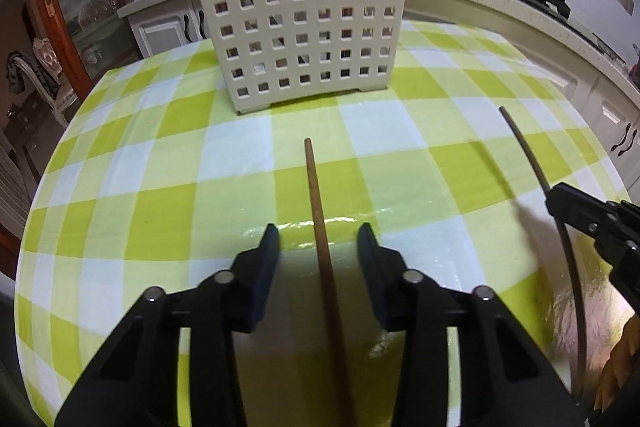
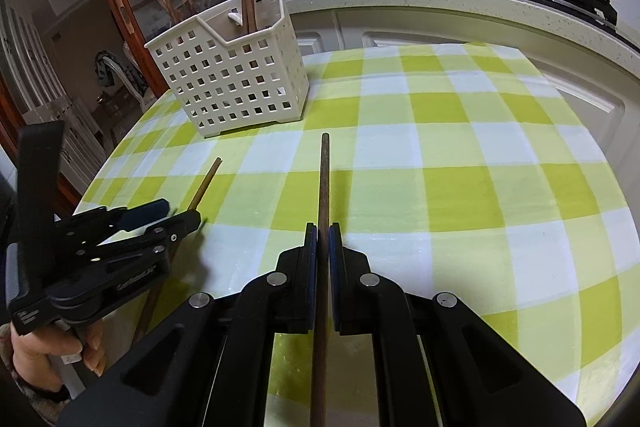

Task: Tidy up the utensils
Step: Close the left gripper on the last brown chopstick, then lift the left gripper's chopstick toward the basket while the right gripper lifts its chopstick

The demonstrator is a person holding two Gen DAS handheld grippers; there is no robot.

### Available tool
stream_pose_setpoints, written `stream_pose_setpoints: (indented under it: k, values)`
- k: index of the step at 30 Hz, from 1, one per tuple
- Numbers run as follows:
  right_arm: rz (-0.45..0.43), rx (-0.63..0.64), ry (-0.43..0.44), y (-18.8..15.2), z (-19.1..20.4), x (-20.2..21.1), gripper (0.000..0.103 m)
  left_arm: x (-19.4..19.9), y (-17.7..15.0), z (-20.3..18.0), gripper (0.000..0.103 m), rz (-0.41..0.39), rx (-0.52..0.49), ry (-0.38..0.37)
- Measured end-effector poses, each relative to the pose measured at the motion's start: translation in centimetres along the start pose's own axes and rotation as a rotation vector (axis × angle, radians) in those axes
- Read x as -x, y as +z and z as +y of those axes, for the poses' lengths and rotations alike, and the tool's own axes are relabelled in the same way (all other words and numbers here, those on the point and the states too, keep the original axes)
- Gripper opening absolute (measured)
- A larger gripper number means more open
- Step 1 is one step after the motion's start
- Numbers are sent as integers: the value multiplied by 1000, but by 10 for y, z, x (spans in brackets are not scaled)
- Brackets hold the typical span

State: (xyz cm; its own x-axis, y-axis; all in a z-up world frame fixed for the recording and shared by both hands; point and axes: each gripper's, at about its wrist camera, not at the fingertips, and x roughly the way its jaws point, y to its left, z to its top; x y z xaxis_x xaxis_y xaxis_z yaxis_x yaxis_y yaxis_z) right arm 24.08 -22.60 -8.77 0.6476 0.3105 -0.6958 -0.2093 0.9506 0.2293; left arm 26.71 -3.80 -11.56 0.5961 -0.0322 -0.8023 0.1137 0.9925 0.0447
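Pinching a slim dark-brown chopstick [image 2: 324,179], right fingers [image 2: 311,247]; left fingers [image 1: 272,247] apart.

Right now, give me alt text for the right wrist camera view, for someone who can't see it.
The right gripper is shut on a dark wooden chopstick above a green and white checked tablecloth. At left, the left gripper straddles a lighter chopstick without clamping it. Behind stands a white perforated utensil basket already holding chopsticks.
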Motion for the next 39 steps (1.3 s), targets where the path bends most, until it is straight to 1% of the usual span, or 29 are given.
stream_pose_setpoints:
  k: [6, 9, 10, 12, 14, 16, 20, 23, 27, 32, 39]
  values:
    - [-1, -7, 11, -2, -3, 1, 7, -4, 3, -3, 24, 4, -6, -16]
    - [-3, -8, 11, -2, -3, 1, 7, -4, 4, -2, 23, 5, -4, -24]
    - [-3, -8, 11, -2, -3, 1, 7, -3, 3, -1, 21, 4, -3, -23]
    - [-3, -8, 10, -2, -3, 1, 7, -3, 3, 2, 11, 3, 4, -15]
    - [-1, -5, 9, -2, -3, 0, 7, -3, 3, 6, 7, 5, 14, -17]
    - [2, -1, 6, -2, -2, 0, 7, -3, 3, 9, 7, 7, 18, -33]
    - [8, 10, -2, -3, 3, -2, 7, -2, 1, 10, 6, -4, 26, -34]
    - [12, 13, -11, -4, 4, -3, 7, 0, -1, 13, 6, -6, 44, -54]
    - [3, 10, -7, -2, 4, -3, 7, 10, -4, 16, 6, -26, 50, -70]
    - [-44, 23, 16, 2, 11, 7, 7, 32, -4, 22, 6, -74, 61, -84]
    - [-116, 48, 37, 9, 22, 26, 7, 73, -3, 22, 6, -172, 48, -86]
